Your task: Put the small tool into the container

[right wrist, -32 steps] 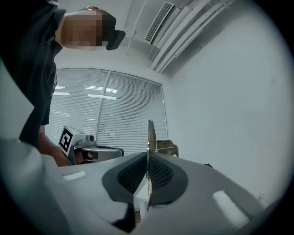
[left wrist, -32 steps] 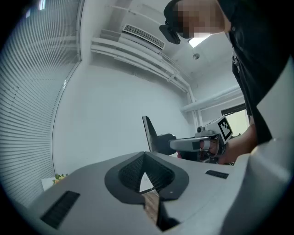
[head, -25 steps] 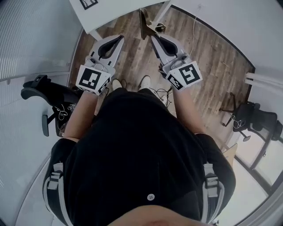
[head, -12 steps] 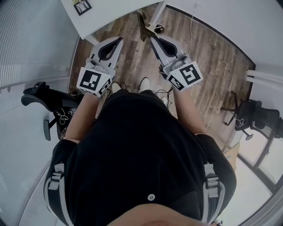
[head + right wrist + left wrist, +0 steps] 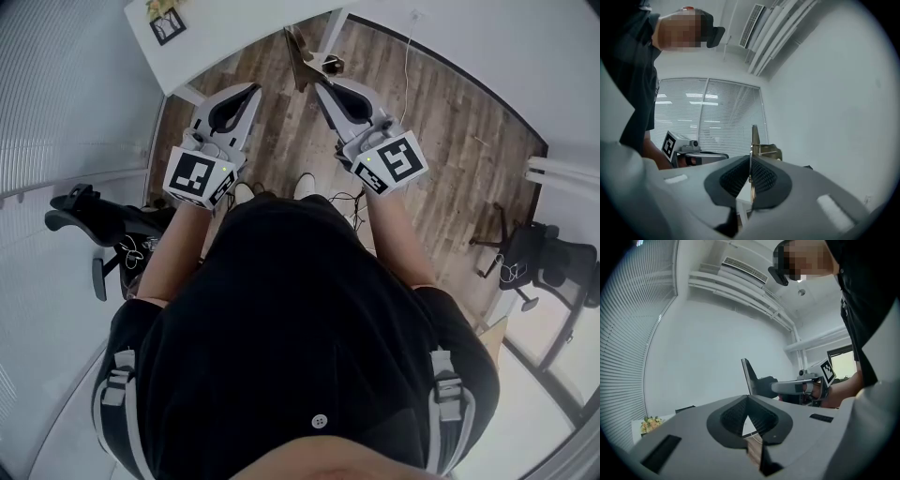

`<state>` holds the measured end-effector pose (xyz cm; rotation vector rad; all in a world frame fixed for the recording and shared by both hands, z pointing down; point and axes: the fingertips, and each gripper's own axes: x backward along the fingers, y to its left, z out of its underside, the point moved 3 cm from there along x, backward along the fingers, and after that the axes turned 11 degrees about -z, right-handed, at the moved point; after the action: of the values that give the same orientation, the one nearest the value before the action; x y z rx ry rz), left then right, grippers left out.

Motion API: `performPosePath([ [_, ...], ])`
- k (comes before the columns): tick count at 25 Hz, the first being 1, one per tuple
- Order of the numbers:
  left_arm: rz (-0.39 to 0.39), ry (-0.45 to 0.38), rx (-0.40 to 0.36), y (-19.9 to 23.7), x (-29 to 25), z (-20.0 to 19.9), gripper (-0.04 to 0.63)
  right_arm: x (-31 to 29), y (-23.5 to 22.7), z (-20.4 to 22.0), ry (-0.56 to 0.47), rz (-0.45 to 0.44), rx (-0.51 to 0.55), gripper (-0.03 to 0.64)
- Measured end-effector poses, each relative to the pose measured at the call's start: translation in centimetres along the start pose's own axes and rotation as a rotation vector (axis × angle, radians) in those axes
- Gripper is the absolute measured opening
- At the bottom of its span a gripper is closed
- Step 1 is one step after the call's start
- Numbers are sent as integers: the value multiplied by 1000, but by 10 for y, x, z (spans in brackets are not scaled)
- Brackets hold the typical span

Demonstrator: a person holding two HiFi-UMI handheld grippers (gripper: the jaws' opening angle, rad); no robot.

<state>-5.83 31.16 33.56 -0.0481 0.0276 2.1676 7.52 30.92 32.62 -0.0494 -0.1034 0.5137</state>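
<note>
Right gripper was clenched on the small tool — blade upright, near the white table ahead; left gripper was pinched shut, empty; no container could be told.

No readable words, digits or brand names in any view, only coded signs. There's a black-and-white square marker on the cube of the left tongs, and a second square marker on the cube of the right tongs. A third black square sign lies on the white tabletop, too small to resolve. Each gripper view catches the other cube's marker: pattern only, no characters.
</note>
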Motion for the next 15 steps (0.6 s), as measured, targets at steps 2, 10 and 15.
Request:
performPosePath([
  [2,-11,8,-8,-17,-21,-6,8,18,-19,-5,-7,-9,-8,15],
  [10,-58,27,-17,-34,-47,-1,8,39,-47,0,-13,-50,-26,15],
  [15,-58,34,-16,-41,-56,6,8,44,-55,6,-9,-56,-31,15],
])
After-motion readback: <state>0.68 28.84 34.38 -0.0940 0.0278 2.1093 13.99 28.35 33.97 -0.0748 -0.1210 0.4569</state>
